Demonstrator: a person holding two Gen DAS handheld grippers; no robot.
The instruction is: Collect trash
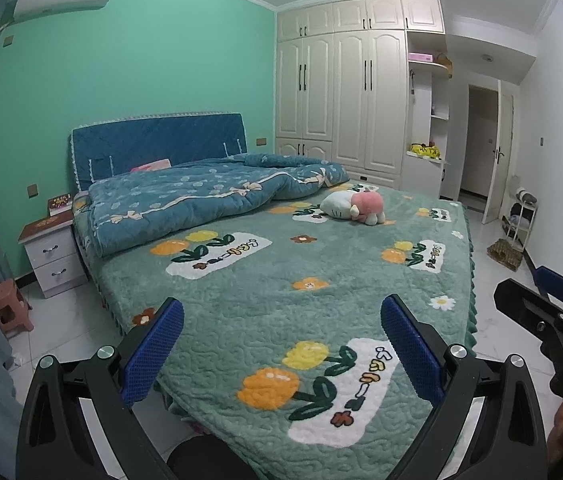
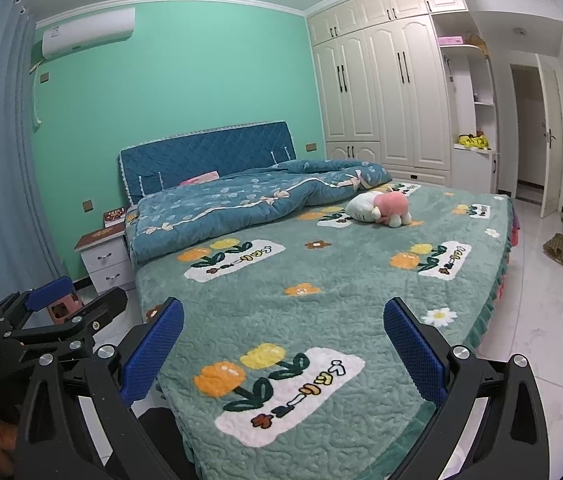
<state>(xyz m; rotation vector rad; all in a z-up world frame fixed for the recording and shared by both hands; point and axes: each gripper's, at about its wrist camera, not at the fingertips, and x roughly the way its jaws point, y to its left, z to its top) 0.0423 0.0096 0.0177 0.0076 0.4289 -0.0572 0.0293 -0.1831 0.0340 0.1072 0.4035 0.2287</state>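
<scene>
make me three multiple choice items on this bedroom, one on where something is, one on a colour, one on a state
1. Where does the plush toy lie?
A. on the nightstand
B. on the bed cover
C. on the floor by the door

2. What colour is the wall behind the headboard?
A. green
B. yellow
C. white

3. How does the left gripper stand?
A. shut on a wrapper
B. shut on the quilt
C. open, holding nothing

Answers:
1 B, the toy rests on the green flowered bed cover, past the folded blue quilt.
2 A, the wall is mint green up to the ceiling trim.
3 C, its blue pads stand wide apart with only bed cover seen between them; the right gripper is open too.
</scene>
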